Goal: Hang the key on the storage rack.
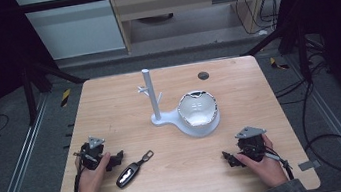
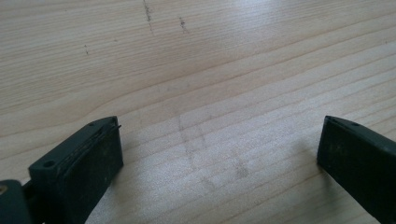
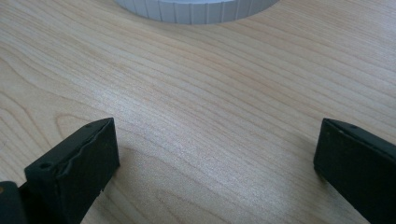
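Right now I have both grippers low at the near edge of the wooden table (image 1: 109, 104). The left gripper (image 1: 115, 160) sits at the near left with its jaws spread wide; in its own view I see bare wood grain between them, nothing held. The right gripper (image 1: 229, 158) rests at the near right, jaws likewise released and wide apart, empty.

The car key (image 1: 129, 173) lies flat on the table just beside the left gripper's tips, toward the middle, with its small metal ring (image 1: 147, 155) pointing away from me and to the right. I cannot tell whether the jaw tip touches it.

Farther back, near the table's centre, stands a white stand (image 1: 151, 94) with an upright post and short pegs, joined at its base to a white bowl (image 1: 197, 108). The bowl's ribbed rim (image 3: 196, 11) shows at the top of the right gripper view, straight ahead of those jaws, with open wood between. A small dark disc (image 1: 203, 75) lies near the far edge.
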The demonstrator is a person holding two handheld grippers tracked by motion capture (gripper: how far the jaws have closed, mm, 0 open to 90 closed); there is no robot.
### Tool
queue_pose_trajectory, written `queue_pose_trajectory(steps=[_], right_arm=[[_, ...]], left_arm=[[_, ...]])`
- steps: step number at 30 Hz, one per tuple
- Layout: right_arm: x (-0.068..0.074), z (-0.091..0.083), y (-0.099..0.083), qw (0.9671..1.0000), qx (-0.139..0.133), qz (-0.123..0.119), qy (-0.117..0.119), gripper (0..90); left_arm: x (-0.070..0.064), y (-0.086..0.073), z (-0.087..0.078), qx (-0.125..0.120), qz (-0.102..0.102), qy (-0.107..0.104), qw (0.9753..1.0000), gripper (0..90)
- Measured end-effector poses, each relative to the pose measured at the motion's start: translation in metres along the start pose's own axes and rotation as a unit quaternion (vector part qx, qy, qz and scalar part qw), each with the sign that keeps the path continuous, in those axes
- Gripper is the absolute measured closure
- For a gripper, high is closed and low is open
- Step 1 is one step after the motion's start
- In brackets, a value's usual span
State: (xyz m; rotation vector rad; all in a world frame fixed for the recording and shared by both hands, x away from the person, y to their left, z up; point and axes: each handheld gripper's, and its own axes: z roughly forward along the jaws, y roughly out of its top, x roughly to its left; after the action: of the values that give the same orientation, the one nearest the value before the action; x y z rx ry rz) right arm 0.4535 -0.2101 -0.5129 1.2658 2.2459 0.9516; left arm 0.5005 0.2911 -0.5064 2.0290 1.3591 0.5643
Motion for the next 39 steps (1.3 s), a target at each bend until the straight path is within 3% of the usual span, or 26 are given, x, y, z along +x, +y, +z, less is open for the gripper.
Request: queue_pose_trajectory(steps=[1,2,5,6,7,9,11,12,13,14,16,20,27,30,39], right_arm=[[0.0,0.0,0.0,1.0,0.0,0.0,0.0,0.4],[0.0,0.0,0.0,1.0,0.0,-0.001,0.0,0.4],[0.0,0.0,0.0,1.0,0.0,-0.001,-0.001,0.4],[0.0,0.0,0.0,1.0,0.0,-0.001,-0.001,0.4],[0.0,0.0,0.0,1.0,0.0,-0.001,-0.001,0.4],[0.0,0.0,0.0,1.0,0.0,-0.001,-0.001,0.5],[0.0,0.0,0.0,1.0,0.0,0.0,-0.002,0.4],[0.0,0.0,0.0,1.0,0.0,0.0,-0.001,0.4],[0.0,0.0,0.0,1.0,0.0,0.0,-0.001,0.4],[0.0,0.0,0.0,1.0,0.0,-0.001,-0.001,0.4],[0.0,0.0,0.0,1.0,0.0,0.0,-0.002,0.4],[0.0,0.0,0.0,1.0,0.0,0.0,-0.001,0.5],[0.0,0.0,0.0,1.0,0.0,0.0,-0.001,0.4],[0.0,0.0,0.0,1.0,0.0,0.0,-0.001,0.4],[0.001,0.0,0.0,1.0,0.0,-0.001,-0.001,0.4]], left_arm=[[0.001,0.002,-0.001,0.008,0.002,-0.005,1.0,0.2],[0.0,0.005,-0.003,0.013,0.003,-0.011,0.9998,6.5],[-0.003,0.014,-0.009,0.049,0.026,-0.023,0.9982,5.1],[-0.007,0.022,-0.013,0.083,0.048,-0.016,0.9953,5.9],[-0.007,0.022,-0.013,0.083,0.048,-0.016,0.9953,5.8],[-0.011,0.028,-0.017,0.112,0.058,-0.015,0.9919,5.7],[-0.016,0.036,-0.021,0.141,0.073,-0.016,0.9872,5.2],[-0.021,0.042,-0.024,0.16,0.081,-0.021,0.9835,5.0],[-0.021,0.042,-0.024,0.16,0.081,-0.021,0.9835,4.9],[-0.025,0.047,-0.027,0.174,0.089,-0.023,0.9804,5.0],[-0.028,0.049,-0.028,0.178,0.091,-0.025,0.9795,5.0],[-0.037,0.056,-0.034,0.191,0.113,-0.034,0.9746,5.1],[-0.048,0.062,-0.044,0.196,0.123,-0.046,0.9717,5.7],[-0.059,0.068,-0.051,0.211,0.131,-0.051,0.9673,7.5],[-0.074,0.075,-0.048,0.229,0.145,-0.052,0.9612,7.6]])
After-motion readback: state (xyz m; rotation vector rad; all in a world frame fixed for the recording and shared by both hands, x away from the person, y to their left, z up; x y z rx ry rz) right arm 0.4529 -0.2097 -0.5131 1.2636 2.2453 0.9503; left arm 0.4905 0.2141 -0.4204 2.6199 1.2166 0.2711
